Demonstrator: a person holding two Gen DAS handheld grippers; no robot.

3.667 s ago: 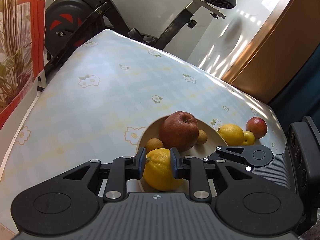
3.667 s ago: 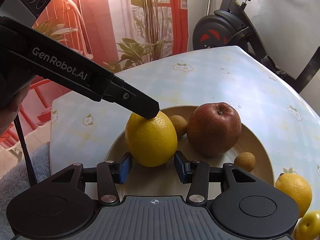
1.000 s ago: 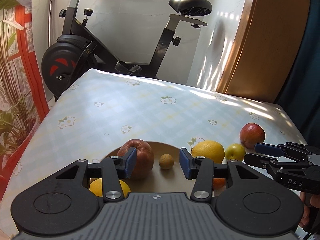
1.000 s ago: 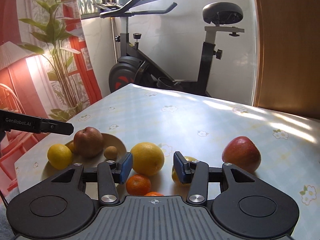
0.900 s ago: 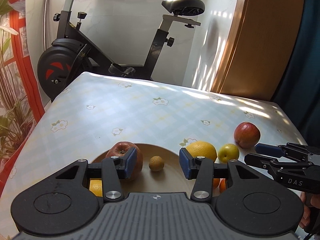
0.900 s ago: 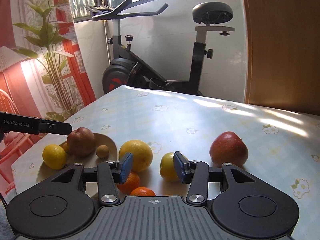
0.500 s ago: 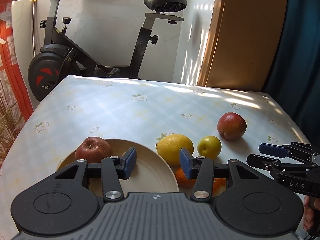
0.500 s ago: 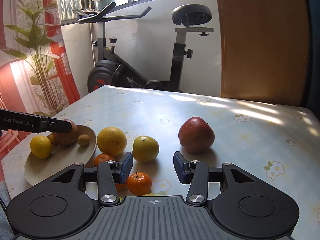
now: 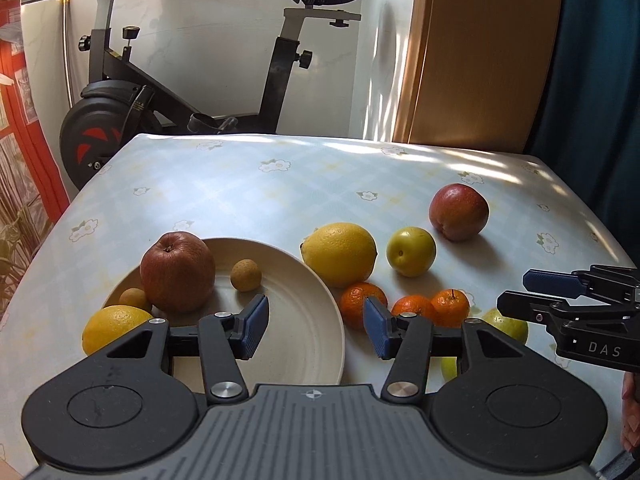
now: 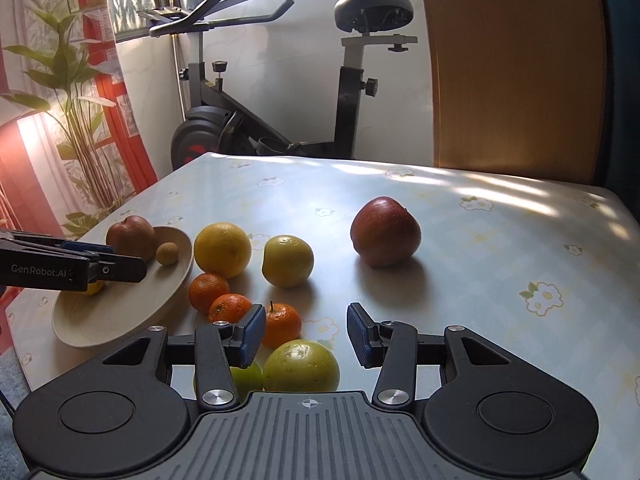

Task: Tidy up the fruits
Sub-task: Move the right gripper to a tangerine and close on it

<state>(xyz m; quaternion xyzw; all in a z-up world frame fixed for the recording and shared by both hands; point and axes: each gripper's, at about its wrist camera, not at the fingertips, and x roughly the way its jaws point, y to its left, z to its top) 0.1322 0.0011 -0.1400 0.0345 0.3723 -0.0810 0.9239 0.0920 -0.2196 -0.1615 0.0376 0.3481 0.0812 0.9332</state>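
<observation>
A cream plate (image 9: 304, 344) (image 10: 120, 320) holds a wrinkled red apple (image 9: 177, 271), a yellow lemon (image 9: 110, 326) and two small brown fruits (image 9: 245, 275). On the cloth beside it lie a large yellow citrus (image 9: 340, 254) (image 10: 222, 249), a yellow-green fruit (image 9: 411, 251) (image 10: 287, 261), a red apple (image 9: 459, 211) (image 10: 385, 231), three tangerines (image 9: 450, 307) (image 10: 282, 324) and green fruits (image 10: 301, 366). My left gripper (image 9: 316, 328) is open and empty above the plate's right rim. My right gripper (image 10: 306, 334) is open and empty above the green fruit.
The table (image 9: 280, 192) has a pale flowered cloth. An exercise bike (image 9: 132, 100) stands behind its far edge. A wooden door (image 9: 480, 56) is at the back right. Plants and a red curtain (image 10: 72, 120) are to the left.
The lemon that the left gripper held now lies on the plate. Both grippers have pulled back and swung right, open, so the loose fruits on the cloth come into view.
</observation>
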